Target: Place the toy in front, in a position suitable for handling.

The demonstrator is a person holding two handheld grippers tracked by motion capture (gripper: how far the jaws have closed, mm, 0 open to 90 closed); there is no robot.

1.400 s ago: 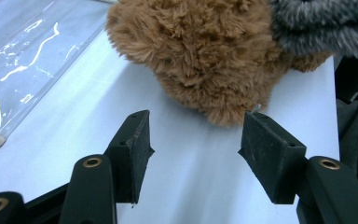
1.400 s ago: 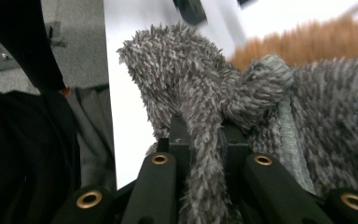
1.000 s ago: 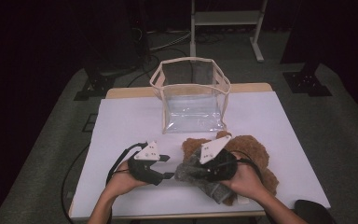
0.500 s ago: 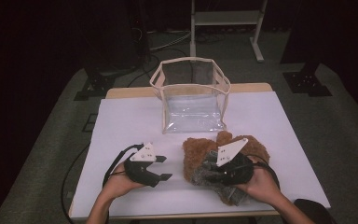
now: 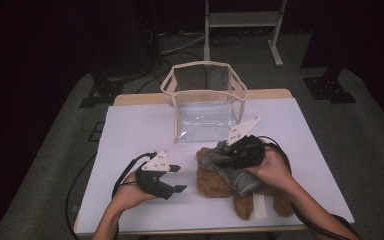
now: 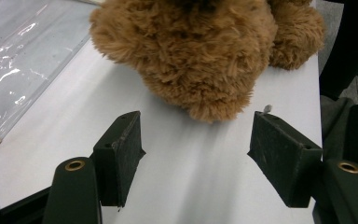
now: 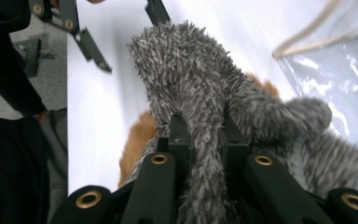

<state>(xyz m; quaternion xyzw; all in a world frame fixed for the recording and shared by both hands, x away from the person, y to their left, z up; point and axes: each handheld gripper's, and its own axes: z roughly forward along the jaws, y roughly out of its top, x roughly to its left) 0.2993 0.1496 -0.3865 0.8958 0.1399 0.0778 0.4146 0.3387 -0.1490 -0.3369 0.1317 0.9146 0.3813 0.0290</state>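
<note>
Grey fuzzy cloth [image 7: 200,107] is pinched tight in the right gripper [image 7: 200,135], lifted over the teddy [image 5: 220,180] at lower centre, probably bound for the bag [image 5: 205,107]. Left gripper [image 6: 193,158] gapes wide, facing the teddy to steady it.

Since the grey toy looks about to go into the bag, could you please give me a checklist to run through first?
1. Right gripper shut on grey toy: ok.
2. Left gripper open, holding nothing: ok.
3. Left gripper apart from bear: ok.
4. Bag upright, mouth open: ok.
5. Grey toy free of bear: cannot tell; it lies against the bear.
6. Bag interior empty: cannot tell.
</note>
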